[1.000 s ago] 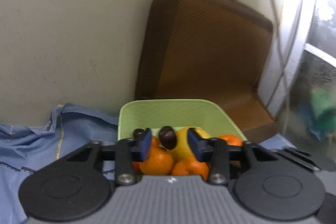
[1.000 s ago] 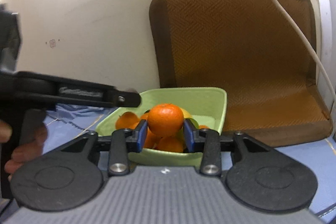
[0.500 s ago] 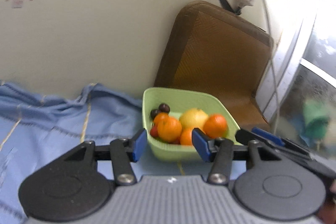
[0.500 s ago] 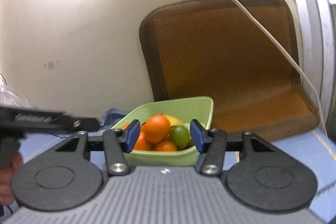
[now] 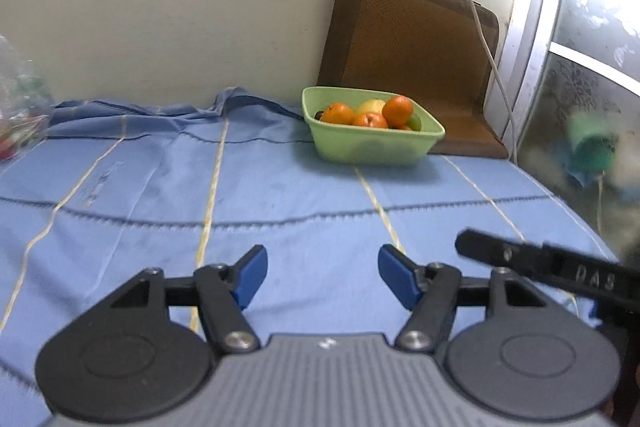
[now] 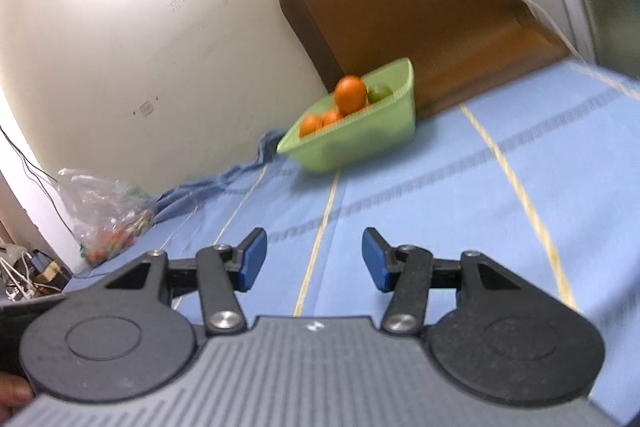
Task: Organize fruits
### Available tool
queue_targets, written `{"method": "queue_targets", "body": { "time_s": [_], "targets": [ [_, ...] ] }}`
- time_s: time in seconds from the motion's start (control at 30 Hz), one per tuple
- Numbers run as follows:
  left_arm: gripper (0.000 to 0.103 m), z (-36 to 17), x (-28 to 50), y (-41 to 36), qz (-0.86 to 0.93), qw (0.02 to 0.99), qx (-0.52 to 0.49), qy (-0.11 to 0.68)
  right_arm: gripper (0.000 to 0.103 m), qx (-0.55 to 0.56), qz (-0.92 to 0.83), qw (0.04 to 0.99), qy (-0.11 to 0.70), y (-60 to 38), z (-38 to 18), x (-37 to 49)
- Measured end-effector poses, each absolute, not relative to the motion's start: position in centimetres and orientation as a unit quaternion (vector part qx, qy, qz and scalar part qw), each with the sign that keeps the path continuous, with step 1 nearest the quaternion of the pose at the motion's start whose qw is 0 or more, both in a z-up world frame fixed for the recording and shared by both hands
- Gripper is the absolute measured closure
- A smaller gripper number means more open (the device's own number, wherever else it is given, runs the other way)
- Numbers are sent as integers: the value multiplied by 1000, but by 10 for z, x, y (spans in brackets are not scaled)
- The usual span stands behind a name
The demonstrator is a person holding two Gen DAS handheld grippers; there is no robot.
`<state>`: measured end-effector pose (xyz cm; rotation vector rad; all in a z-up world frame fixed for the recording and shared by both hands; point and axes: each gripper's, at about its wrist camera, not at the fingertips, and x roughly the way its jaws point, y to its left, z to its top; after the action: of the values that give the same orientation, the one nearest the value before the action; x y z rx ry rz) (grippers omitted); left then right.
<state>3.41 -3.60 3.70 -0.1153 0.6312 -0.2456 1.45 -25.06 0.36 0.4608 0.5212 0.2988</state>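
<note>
Closest to me, my left gripper (image 5: 322,277) has its blue pads spread wide with nothing between them, hovering over the blue striped tablecloth (image 5: 280,195). My right gripper (image 6: 310,263) is likewise spread and holds nothing; part of its black body shows at the left view's right edge. Ahead of both lies a broad stretch of bare cloth with nothing in the way. Off to the left, a clear plastic bag (image 6: 106,203) sits near the cloth's bunched edge. Farthest out, the green bowl (image 5: 372,143) stands against the wall, piled with oranges (image 5: 396,109), a yellow fruit and a green one. Behind it a brown mat (image 5: 412,43) leans upright, with a white cable (image 5: 480,31) hanging across it.
</note>
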Motion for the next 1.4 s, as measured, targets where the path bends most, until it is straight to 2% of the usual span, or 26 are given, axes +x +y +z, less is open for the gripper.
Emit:
{"method": "queue_targets", "body": {
  "time_s": [0.03,0.07,0.1,0.2,0.53,0.7,1.4],
  "targets": [
    [17,38,28,-35,-117,943,-55,307,46,225,144,928,260,-250,2,11],
    [6,38,21,-34,-110,945,-53,304,44,224,143,926,267,-248,1,4],
    [1,40,15,-34,-103,948,-52,297,42,225,142,925,273,-246,-1,-2],
    [0,42,-4,-33,-84,956,-39,280,34,236,142,919,282,-243,-2,-15],
    [0,46,-28,-24,-60,959,-40,275,30,258,134,910,297,-233,-3,-36],
    [0,44,-31,-20,-50,955,-27,290,16,247,132,916,288,-229,-1,-41],
    [0,43,-27,-26,8,951,36,306,10,244,106,924,276,-236,-3,-40]
  ]
}}
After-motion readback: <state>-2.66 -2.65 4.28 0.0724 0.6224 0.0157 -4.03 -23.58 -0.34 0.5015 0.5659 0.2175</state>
